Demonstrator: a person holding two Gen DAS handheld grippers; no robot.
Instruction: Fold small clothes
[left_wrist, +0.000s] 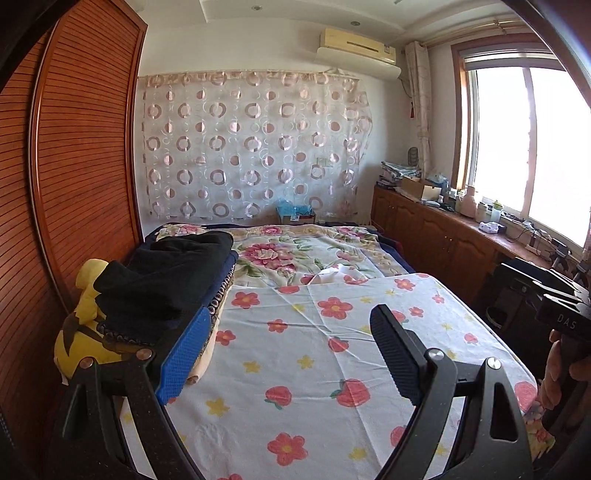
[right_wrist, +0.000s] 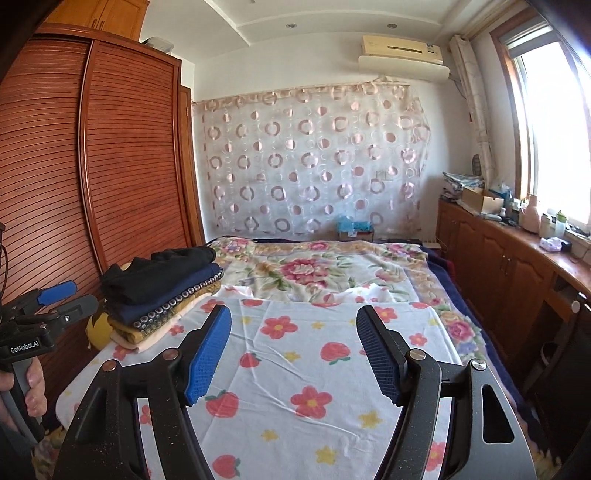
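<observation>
Here the biggest thing is the bed with a white cotton sheet printed with red flowers and strawberries (right_wrist: 306, 354), spread flat over the near part; beyond it lies a cream blanket with large pink roses (right_wrist: 314, 269). At the far left of the sheet stands the stack of folded small clothes (right_wrist: 166, 291): black pieces on top, dark blue below, then a patterned one and pale ones at the bottom. It sits close to the left edge of the bed, next to the tall brown slatted wardrobe (right_wrist: 92, 166), and a yellow soft toy (left_wrist: 79, 332) is pressed behind it.

The clothes look soft and light, not slippery; I judge a piece is best taken at a corner or hem, not in the middle.

The left gripper (left_wrist: 291, 354) has its jaws wide apart and holds nothing; its blue pad is just beside the stack. The right gripper (right_wrist: 291, 354) is also open and empty, over the bare sheet.

The middle and right of the sheet give open room for folding; the left side is narrow because of the wardrobe.
</observation>
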